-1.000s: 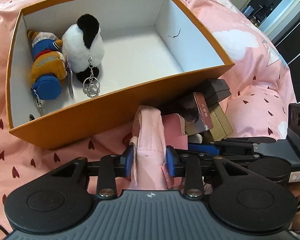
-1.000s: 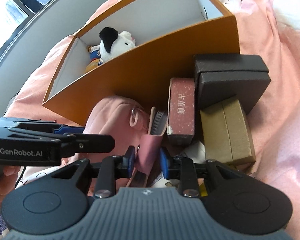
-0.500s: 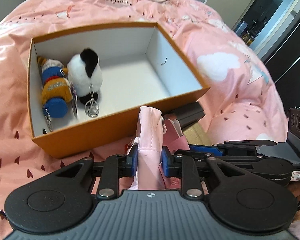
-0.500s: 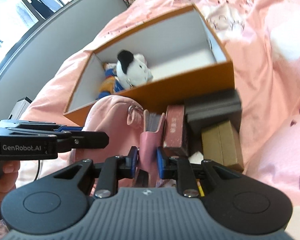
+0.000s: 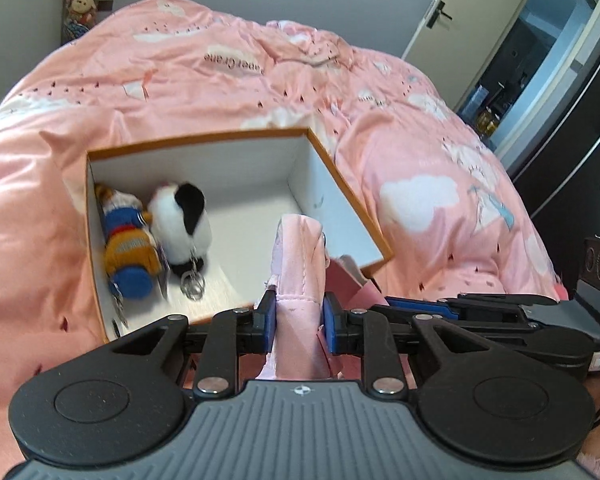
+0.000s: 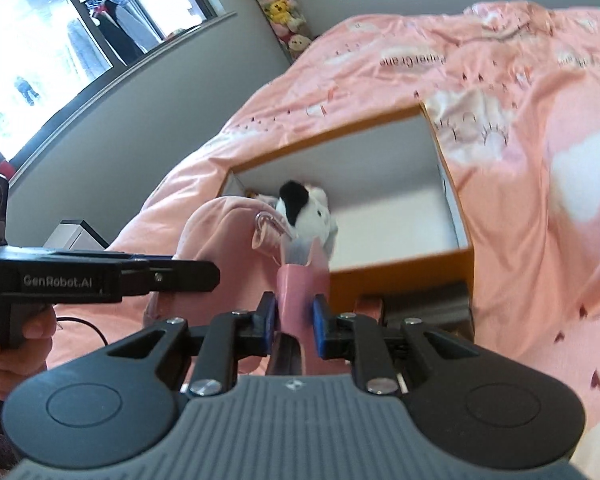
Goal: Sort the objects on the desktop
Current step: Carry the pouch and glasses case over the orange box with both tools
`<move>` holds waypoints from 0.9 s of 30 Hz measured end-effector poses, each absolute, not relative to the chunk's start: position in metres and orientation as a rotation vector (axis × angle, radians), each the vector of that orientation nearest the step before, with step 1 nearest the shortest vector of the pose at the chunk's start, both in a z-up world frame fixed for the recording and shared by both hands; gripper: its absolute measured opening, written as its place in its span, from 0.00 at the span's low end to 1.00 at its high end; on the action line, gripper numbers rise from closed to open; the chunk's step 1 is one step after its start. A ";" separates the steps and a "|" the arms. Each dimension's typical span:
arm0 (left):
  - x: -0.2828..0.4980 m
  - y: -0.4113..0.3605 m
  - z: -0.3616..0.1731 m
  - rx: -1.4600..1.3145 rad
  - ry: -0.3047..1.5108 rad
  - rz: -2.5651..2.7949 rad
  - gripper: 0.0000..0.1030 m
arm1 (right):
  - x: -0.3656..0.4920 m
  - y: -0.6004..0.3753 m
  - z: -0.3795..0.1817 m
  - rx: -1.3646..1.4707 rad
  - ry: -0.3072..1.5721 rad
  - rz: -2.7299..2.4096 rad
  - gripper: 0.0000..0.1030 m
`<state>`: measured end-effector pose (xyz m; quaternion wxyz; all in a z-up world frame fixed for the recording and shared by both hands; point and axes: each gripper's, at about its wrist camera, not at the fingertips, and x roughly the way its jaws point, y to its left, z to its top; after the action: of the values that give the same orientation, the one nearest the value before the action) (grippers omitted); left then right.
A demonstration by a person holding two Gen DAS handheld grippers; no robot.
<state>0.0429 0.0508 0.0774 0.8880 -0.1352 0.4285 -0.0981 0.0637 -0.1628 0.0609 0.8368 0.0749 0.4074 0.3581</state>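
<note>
room: bedroom, pink quilt [image 5: 228, 76] covers the bed, doorway at the upper right of the left wrist view, window at the upper left of the right wrist view
box: orange box [image 5: 340, 176] with a white inside sits open on the quilt, mid-frame
inside it: a panda plush [image 5: 186, 222] and a blue-and-orange plush [image 5: 128, 248] along the left wall, rest of the floor bare
left gripper [image 5: 299, 316]: just squeezed in, clamped on the pink bag [image 5: 300, 256]
right gripper [image 6: 294, 318]: jaws just closed too, pinching the bag's pink flap [image 6: 300, 288]
why two grips: guessing it's floppy, so both ends get held to carry it over the near wall
bag now: in the air at the box's near edge, not inside yet
</note>
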 end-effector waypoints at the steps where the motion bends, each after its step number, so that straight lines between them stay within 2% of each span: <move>1: 0.045 0.053 0.080 -0.286 0.884 -0.202 0.26 | 0.065 -0.162 0.065 0.153 0.852 0.762 0.19; 17: 0.088 0.080 0.092 -0.336 0.817 -0.135 0.26 | 0.112 -0.142 0.107 0.084 0.718 0.771 0.17; 27: 0.148 0.080 0.048 -0.349 0.919 -0.098 0.26 | 0.183 -0.122 0.078 0.072 0.783 0.646 0.17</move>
<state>0.1479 0.0803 0.0479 0.8805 -0.1674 0.4410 -0.0469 0.1831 -0.1219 0.0778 0.8732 0.0346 0.3750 0.3093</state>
